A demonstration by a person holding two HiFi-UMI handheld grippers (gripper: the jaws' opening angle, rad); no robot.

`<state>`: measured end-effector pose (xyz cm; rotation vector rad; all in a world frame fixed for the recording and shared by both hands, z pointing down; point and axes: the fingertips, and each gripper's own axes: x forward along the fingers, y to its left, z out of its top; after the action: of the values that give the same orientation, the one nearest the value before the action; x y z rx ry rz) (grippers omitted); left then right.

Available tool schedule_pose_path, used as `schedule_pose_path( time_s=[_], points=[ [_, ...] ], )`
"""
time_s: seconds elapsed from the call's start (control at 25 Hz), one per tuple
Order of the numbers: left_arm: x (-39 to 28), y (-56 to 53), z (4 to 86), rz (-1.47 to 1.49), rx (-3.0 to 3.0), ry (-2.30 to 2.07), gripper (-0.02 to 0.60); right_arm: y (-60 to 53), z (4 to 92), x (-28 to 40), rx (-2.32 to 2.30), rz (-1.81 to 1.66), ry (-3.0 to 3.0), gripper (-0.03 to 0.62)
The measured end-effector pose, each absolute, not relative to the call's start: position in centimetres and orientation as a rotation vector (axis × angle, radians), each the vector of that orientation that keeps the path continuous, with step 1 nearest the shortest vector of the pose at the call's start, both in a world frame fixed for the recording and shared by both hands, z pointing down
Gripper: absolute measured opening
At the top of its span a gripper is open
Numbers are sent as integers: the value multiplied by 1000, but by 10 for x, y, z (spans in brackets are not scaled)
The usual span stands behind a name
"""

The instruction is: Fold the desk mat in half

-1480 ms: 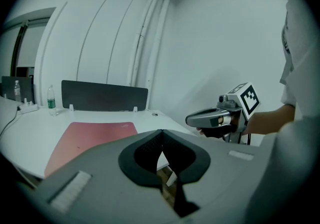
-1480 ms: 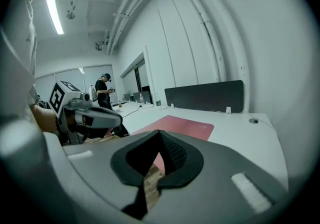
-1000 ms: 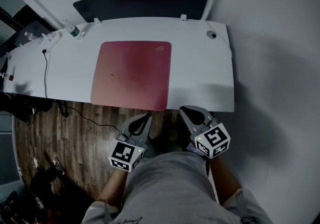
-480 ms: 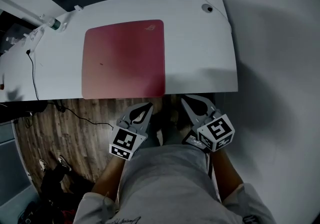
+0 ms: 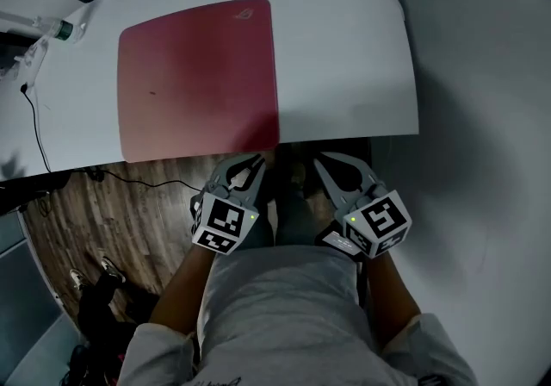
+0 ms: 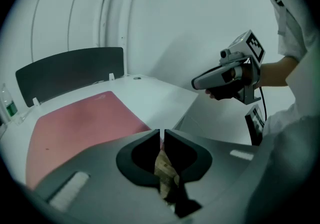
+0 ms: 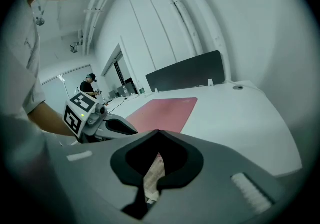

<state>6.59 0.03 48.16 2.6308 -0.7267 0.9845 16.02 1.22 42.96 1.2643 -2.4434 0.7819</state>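
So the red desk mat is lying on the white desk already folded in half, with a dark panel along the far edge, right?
Not quite. The desk mat lies flat and unfolded, as the head view shows. It is on the white desk, and the dark panel does run along the far edge.

The right gripper (image 7: 158, 131) has its jaws closed, the tips together and nothing between them. Beyond the tips, the pink desk mat (image 7: 167, 110) lies flat on the white surface (image 7: 240, 113). A dark panel (image 7: 185, 75) stands along the far edge. A small round hole (image 7: 239, 87) is near it. At the left, the left gripper (image 7: 131, 129) is held beside the near edge. Its jaws have just been opening a little, with nothing between them. Far behind, a person (image 7: 90, 84) stands.
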Motion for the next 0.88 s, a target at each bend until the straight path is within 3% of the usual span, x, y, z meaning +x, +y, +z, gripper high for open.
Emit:
schedule_pose_path(
  time_s=[0.88],
  points=[
    [86,-9,571,1414,2655,-737,144,11,473,170,1268,919,-2423,8]
  ],
)
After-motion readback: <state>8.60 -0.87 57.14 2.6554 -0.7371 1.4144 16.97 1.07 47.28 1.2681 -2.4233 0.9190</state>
